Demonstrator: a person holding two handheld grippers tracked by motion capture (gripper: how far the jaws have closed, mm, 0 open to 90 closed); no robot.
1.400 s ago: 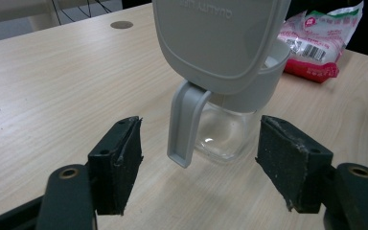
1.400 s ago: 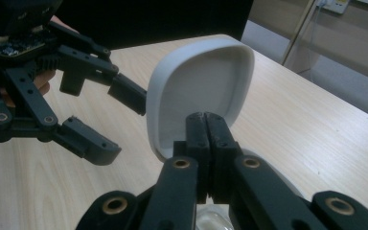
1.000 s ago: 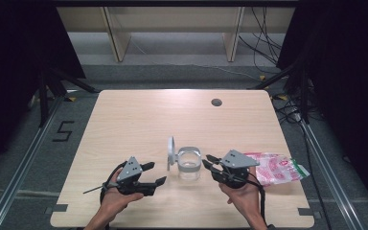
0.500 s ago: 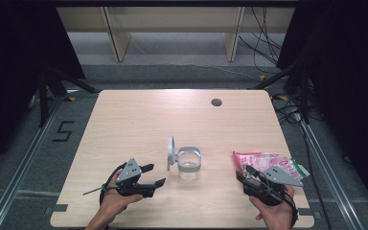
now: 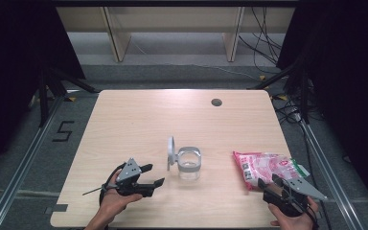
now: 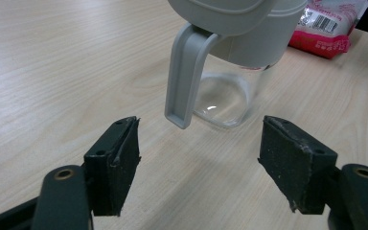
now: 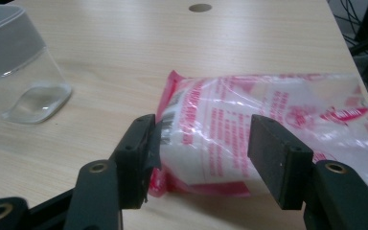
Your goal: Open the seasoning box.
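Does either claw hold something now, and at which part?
Nothing is held. The right claw stands open around the near end of the pink bag; the left claw is open before the jar.

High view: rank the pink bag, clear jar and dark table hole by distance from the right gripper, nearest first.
From the right gripper:
1. Pink bag, right at its jaws, on the table's right side.
2. Clear jar, to the left, mid-table.
3. Dark table hole, near the far edge.
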